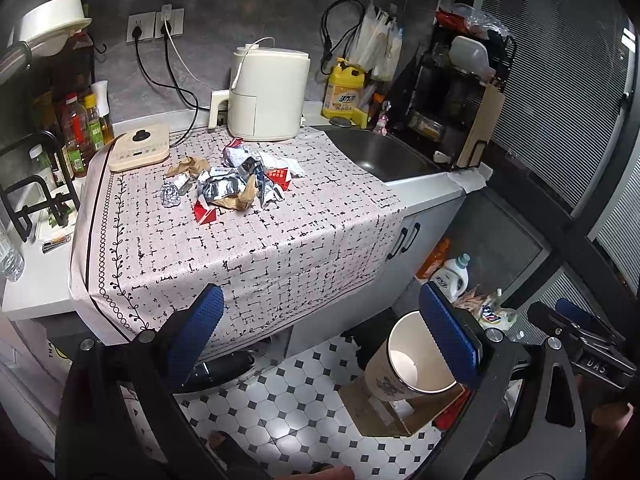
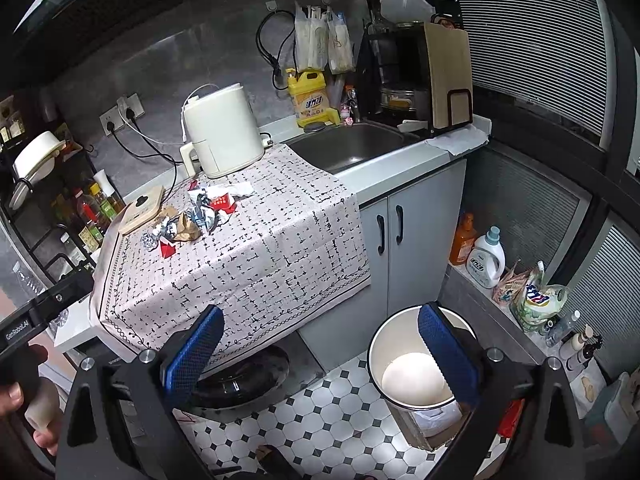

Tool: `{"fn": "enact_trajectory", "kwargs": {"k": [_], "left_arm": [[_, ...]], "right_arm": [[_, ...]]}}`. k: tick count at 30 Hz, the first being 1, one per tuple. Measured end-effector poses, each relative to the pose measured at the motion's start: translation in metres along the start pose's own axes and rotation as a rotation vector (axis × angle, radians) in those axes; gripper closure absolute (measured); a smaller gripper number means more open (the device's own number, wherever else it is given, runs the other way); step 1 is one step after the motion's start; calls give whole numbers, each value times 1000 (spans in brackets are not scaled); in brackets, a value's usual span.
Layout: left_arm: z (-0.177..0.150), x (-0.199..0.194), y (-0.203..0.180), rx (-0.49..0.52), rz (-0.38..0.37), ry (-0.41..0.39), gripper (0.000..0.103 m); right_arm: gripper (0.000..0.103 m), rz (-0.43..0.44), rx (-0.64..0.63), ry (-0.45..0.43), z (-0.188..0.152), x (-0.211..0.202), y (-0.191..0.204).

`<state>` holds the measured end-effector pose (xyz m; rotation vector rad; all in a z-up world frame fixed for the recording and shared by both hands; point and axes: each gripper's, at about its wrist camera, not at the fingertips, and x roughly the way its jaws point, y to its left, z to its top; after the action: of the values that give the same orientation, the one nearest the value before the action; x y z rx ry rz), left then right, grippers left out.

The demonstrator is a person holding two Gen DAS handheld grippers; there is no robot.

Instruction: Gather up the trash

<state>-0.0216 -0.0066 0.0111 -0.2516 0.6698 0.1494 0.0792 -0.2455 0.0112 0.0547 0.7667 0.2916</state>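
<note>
Heap of crumpled wrappers (image 1: 240, 184) on the patterned cloth (image 1: 248, 248) covering the desk, in front of a cream air fryer (image 1: 266, 94), left tool (image 1: 320, 336) wide and empty, right tool (image 2: 320, 344) wide and empty, paper cup (image 2: 416, 364) on a cardboard box on the tiled floor below.

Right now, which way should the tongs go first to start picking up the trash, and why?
Probably the left tongs should move forward and up to the crumpled wrappers on the patterned cloth. Both tongs are open and empty, the right tongs too, and the paper cup below on the box looks empty, so nothing has been collected yet. The red scrap lies nearest the cloth's front edge.
</note>
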Motion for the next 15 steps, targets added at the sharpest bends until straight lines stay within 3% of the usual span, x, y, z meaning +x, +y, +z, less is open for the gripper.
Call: {"fn": "enact_trajectory", "kwargs": {"k": [15], "left_arm": [[5,-8,-8,8,-8,-13,6]], "right_arm": [[8,2,-13,-13,-1,-8,1]]}}
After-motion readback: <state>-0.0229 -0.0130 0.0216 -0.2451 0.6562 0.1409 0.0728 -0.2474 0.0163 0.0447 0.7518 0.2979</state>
